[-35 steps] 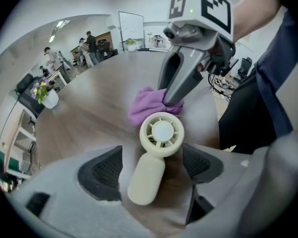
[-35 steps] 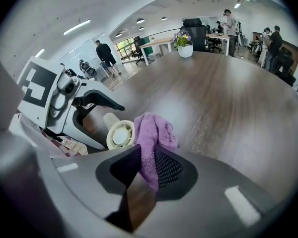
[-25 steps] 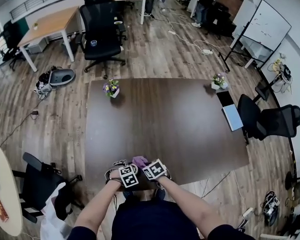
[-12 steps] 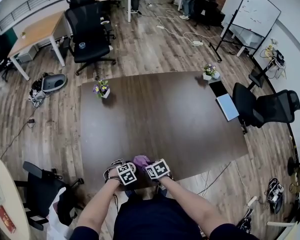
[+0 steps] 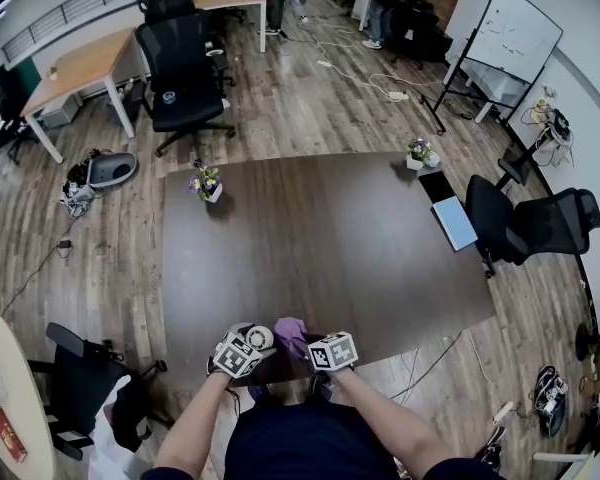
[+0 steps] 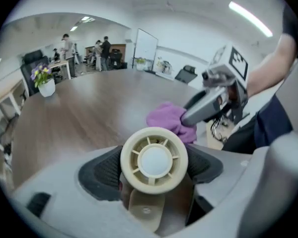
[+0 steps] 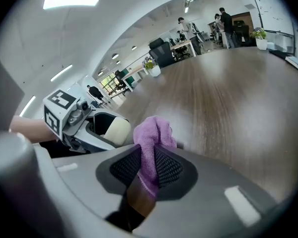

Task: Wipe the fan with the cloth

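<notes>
Left hand-held gripper clamps the fan; right hand-held gripper pinches the purple cloth just beside it. Both tools are in hand, and the wiping itself seemingly remains.

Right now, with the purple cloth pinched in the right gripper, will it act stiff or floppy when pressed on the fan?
Probably floppy: the cloth bunches and folds beyond the right gripper, holding no flat shape. It likely weighs little, since a narrow pinch carries the whole wad. Pressed on the fan, it should mould to the ribs rather than slide.
</notes>
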The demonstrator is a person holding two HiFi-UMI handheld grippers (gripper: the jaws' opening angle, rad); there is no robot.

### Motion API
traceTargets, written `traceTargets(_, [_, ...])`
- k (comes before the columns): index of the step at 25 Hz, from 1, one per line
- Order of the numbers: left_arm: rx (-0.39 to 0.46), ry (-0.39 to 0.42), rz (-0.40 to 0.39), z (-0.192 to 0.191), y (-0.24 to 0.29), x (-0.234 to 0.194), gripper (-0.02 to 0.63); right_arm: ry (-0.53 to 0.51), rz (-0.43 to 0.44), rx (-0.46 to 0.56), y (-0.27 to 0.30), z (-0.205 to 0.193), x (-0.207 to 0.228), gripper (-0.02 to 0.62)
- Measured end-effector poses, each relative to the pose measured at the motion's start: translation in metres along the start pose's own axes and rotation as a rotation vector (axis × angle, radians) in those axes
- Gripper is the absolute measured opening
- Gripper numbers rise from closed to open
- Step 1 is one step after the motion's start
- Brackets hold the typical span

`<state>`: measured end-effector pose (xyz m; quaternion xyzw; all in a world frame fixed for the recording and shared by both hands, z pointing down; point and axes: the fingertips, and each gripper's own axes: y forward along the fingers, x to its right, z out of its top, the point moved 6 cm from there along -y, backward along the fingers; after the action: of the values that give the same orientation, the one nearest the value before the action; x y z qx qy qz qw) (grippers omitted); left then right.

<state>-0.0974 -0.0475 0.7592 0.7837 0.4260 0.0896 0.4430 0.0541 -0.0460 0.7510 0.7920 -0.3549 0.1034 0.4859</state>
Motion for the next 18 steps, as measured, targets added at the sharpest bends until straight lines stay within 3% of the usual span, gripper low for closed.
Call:
traceTargets(4, [0.275,-0.222,-0.123,0.025,-0.027,0.008,0.379,-0.085,0.073,0.107,-0.017,0.017,-0.023,0.089])
traceTargets(10, [0.539,-0.351,-0.258,0.051,-0.066,0.024,0.379,-0.228,0.114,0.296,-0.055,0.068,-0.059,0.089])
traceTargets(15, [0.807,-0.567,-0.393,0.066,-0.100,0.020,0.379,-0.351,0.190,0.305,-0.069,0.088,-0.087,0.089])
traceTargets(18, [0.924,-0.673,-0.453,0.070,-0.115,0.016,0.379,-0.441,0.214,0.286,-0.079,0.084,-0.103,0.089])
